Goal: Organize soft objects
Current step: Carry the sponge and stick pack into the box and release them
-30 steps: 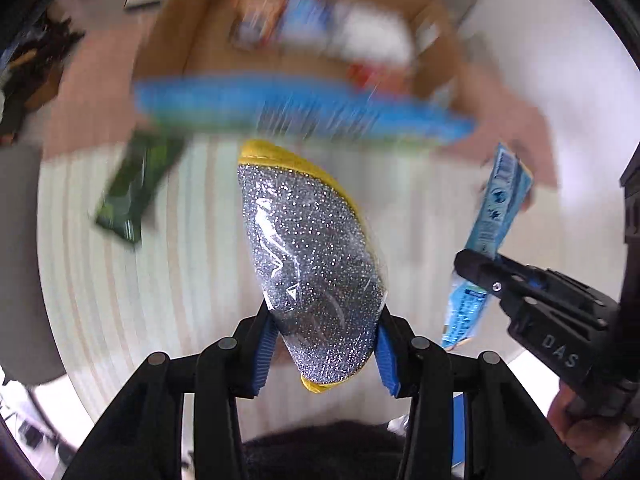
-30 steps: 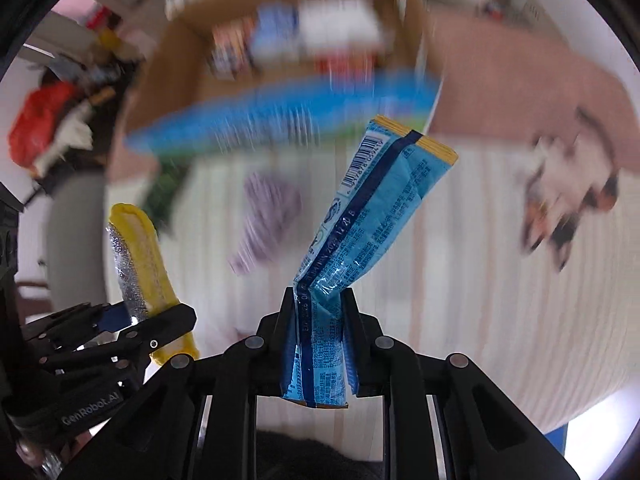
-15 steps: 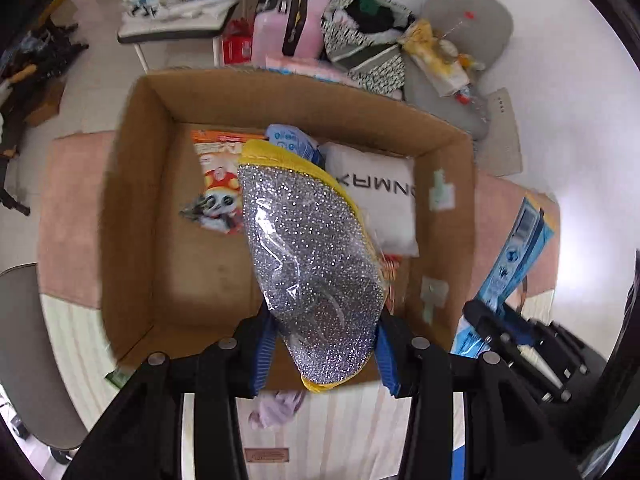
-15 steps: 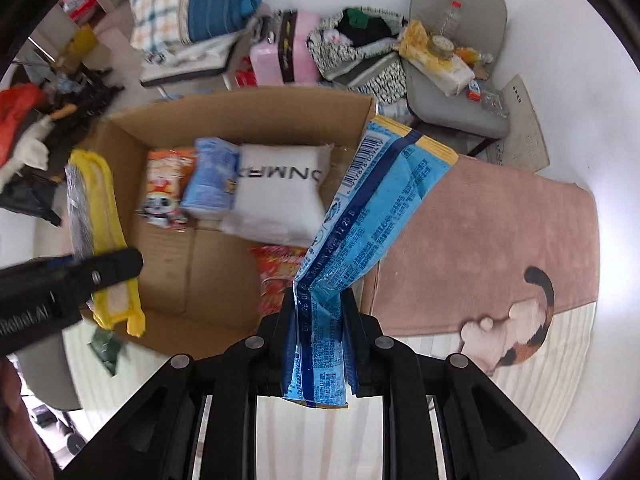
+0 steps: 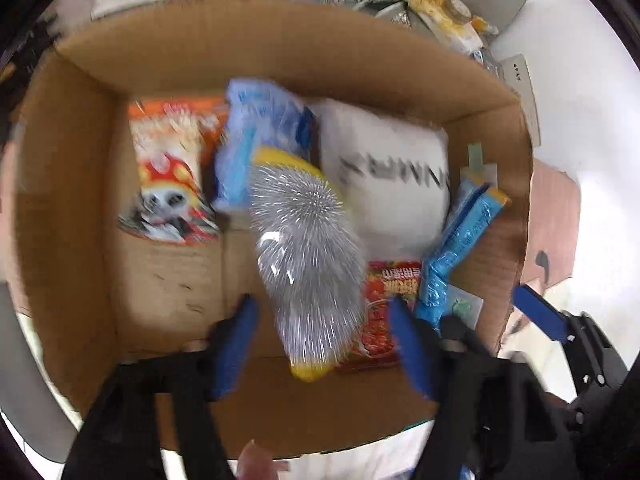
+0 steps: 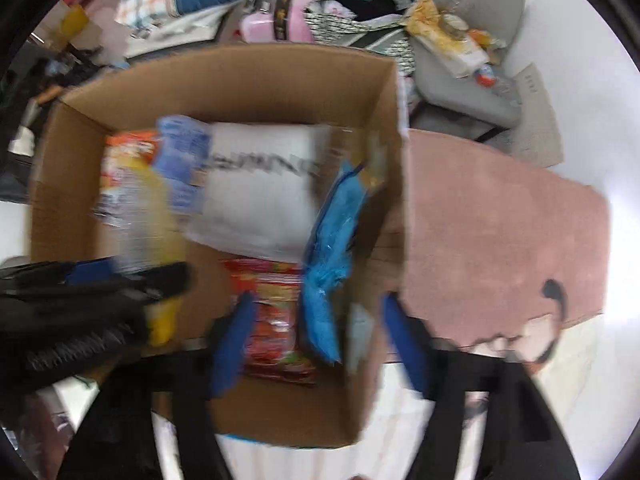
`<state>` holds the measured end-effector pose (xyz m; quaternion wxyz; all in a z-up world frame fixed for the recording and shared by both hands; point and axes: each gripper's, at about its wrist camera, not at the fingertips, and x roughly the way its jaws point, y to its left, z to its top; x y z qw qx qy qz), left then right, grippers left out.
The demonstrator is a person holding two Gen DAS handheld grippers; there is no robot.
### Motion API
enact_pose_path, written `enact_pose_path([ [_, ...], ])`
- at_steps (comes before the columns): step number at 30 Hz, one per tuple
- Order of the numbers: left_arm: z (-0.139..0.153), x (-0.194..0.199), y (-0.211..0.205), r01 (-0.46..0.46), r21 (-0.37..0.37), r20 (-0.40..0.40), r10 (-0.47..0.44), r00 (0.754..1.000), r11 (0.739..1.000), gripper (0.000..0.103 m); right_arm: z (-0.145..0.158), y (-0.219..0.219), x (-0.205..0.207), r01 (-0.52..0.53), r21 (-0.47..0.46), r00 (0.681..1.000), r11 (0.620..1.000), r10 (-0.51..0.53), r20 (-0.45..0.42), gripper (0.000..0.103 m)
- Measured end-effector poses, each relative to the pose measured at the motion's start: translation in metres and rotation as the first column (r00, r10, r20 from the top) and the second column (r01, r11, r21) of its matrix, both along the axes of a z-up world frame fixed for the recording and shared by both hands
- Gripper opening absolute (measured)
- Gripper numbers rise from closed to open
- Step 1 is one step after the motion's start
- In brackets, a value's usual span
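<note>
Both views are smeared by motion, so fine edges are soft. In the left wrist view the left gripper (image 5: pixel 320 328) has its blue-padded jaws spread wide, with a gap on each side of the silver-and-yellow sponge pack (image 5: pixel 308 256), which sits between and just beyond them, clear of both pads; whether it is in the air or already resting on the contents cannot be told. In the right wrist view the right gripper (image 6: pixel 316 340) is likewise spread apart, and the blue packet (image 6: pixel 328 272) lies just ahead between its fingers, touching neither pad, slanting up along the inside of the box's right wall.

Directly below both grippers runs the near wall of the cardboard box (image 5: pixel 280 400). Just beyond the left gripper, to its left, a bare patch of box floor is the only open room inside. To its right lies a red snack bag (image 5: pixel 396 304), with the blue packet (image 5: pixel 456 248) against the right wall. Farther in, a white pillow pack (image 5: pixel 388 184) fills the right rear, a pale blue pack (image 5: pixel 260 136) stands in the middle, and an orange snack bag (image 5: pixel 172 172) lies at the left rear, near the far wall. Right of the box, outside its edge, spreads a pink rug (image 6: pixel 500 232).
</note>
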<state>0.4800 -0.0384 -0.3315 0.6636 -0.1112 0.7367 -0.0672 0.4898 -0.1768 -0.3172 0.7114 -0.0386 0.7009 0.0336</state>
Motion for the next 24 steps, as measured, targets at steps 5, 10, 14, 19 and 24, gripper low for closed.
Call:
enact_pose_path([
  [5,0.023,-0.002,0.009,-0.007,0.017,0.039,0.006,0.999,1.0,0.091,0.017,0.003,-0.005,-0.001,-0.021,1.0,1.0,0.001,0.022,0.092],
  [10,0.042,-0.012,0.016,-0.017,0.022,0.062,0.016,0.998,1.0,0.101,0.03,0.0,-0.012,0.016,0.024,0.999,1.0,-0.017,0.028,0.103],
  [14,0.049,-0.02,0.022,-0.029,0.042,0.068,0.027,0.997,0.999,0.101,0.042,0.002,-0.019,0.003,0.032,0.999,0.999,-0.004,0.046,0.103],
  [19,0.074,-0.04,0.04,-0.064,0.046,0.121,0.058,0.991,0.997,0.101,0.061,0.006,-0.032,-0.002,0.096,0.997,0.995,-0.005,0.073,0.103],
  [24,0.105,-0.078,0.077,-0.118,0.127,0.232,0.086,0.969,0.985,0.101,0.083,0.023,-0.058,-0.028,0.148,0.994,0.989,0.012,0.112,0.103],
])
